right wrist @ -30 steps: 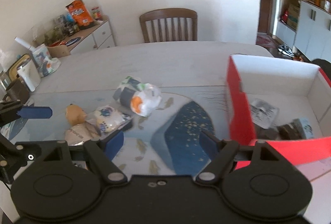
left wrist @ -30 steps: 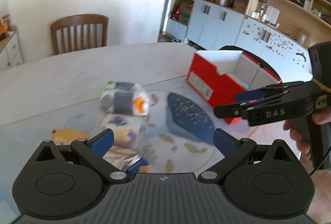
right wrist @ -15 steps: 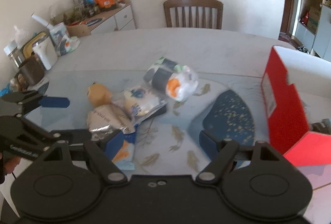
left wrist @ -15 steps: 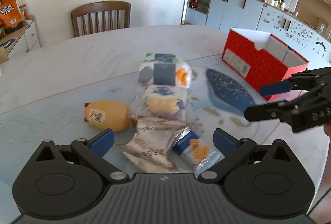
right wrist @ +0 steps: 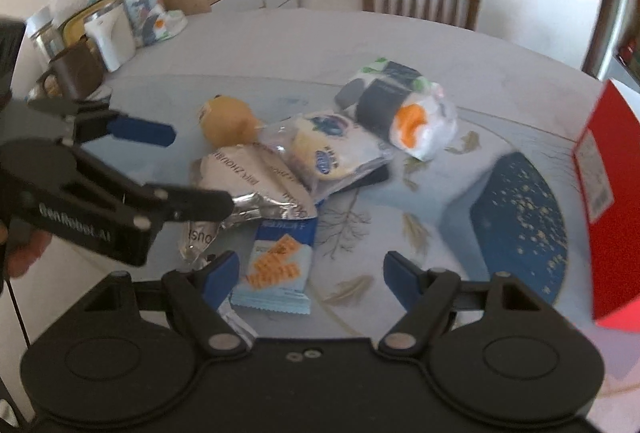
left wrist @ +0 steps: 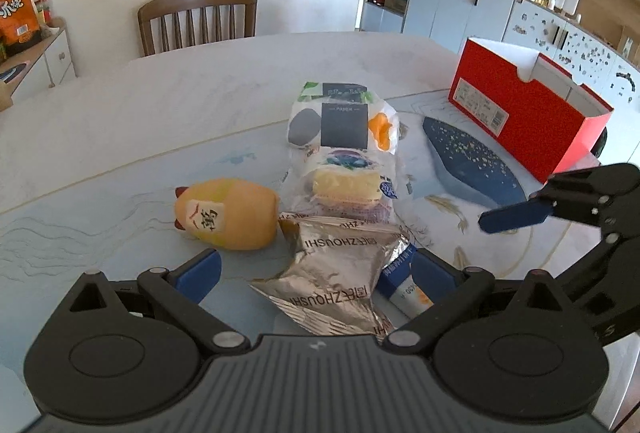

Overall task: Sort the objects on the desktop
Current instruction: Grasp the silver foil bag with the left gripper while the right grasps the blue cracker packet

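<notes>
A heap of items lies on the table: a silver foil packet point(left wrist: 336, 273) point(right wrist: 256, 177), a blue cracker packet point(right wrist: 276, 265) point(left wrist: 404, 285), a clear-wrapped cake point(left wrist: 344, 189) point(right wrist: 328, 149), a tissue pack point(left wrist: 344, 117) point(right wrist: 400, 109) and a yellow chick toy point(left wrist: 228, 213) point(right wrist: 228, 117). My left gripper point(left wrist: 316, 269) is open, its fingers either side of the foil packet. My right gripper point(right wrist: 312, 273) is open just above the cracker packet. A red box point(left wrist: 520, 109) point(right wrist: 608, 193) stands at the right.
The right gripper shows in the left wrist view point(left wrist: 560, 209); the left gripper shows in the right wrist view point(right wrist: 120, 169). A wooden chair point(left wrist: 198, 19) stands behind the table. A brown mug point(right wrist: 76, 73), a white jug point(right wrist: 112, 33) and jars stand at the table's left edge.
Both grippers have swung left, away from the red box and toward the heap. They now sit close over the foil and cracker packets. Both stay open.
</notes>
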Available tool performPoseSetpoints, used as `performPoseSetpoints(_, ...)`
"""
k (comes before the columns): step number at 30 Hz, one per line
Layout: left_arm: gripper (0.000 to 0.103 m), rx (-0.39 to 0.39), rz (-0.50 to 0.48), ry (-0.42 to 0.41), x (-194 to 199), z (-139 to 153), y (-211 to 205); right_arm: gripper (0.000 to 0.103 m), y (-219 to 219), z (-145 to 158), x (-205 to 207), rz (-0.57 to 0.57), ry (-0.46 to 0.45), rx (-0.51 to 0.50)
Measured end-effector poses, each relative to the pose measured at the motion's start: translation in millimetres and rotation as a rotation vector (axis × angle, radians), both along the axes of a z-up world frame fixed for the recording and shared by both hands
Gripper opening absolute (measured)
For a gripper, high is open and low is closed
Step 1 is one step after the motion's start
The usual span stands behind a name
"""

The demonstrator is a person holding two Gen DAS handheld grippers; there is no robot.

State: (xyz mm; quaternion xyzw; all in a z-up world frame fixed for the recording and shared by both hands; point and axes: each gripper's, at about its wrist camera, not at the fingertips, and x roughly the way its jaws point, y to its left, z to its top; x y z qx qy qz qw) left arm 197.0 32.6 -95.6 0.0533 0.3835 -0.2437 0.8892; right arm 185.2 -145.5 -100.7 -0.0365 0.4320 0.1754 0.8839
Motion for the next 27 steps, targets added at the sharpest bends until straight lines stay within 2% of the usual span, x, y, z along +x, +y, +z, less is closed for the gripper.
performPoseSetpoints(6, 0.102, -0.006, -0.005, 0.004, -0.4, 0.5, 4.3, 0.076, 11.6, -14.3, 9.4, 0.029, 0.016, -0.039)
performPoseSetpoints(10, 0.102, -0.002, -0.008, 0.003, 0.0, -0.6, 6.2, 0.067, 19.6, -20.2, 14.8, 0.047, 0.027, -0.041)
performPoseSetpoints(13, 0.102, -0.004, -0.013, 0.003, 0.5, -1.1, 5.8, 0.065, 24.2, -23.4, 17.7, 0.057, 0.009, -0.064)
performPoseSetpoints(15, 0.102, -0.01, -0.019, 0.001, 0.3, -1.1, 5.4, 0.061, 25.9, -23.8, 18.7, 0.076, -0.005, -0.077)
performPoseSetpoints(20, 0.102, -0.014, -0.047, -0.004, -0.6, -1.8, 0.1, 0.039, 17.0, -23.2, 18.4, 0.094, -0.025, -0.071)
performPoseSetpoints(27, 0.101, 0.023, -0.1, -0.006, -0.2, -10.5, -13.1, 0.037, -13.9, -22.2, 17.9, 0.044, -0.011, -0.072)
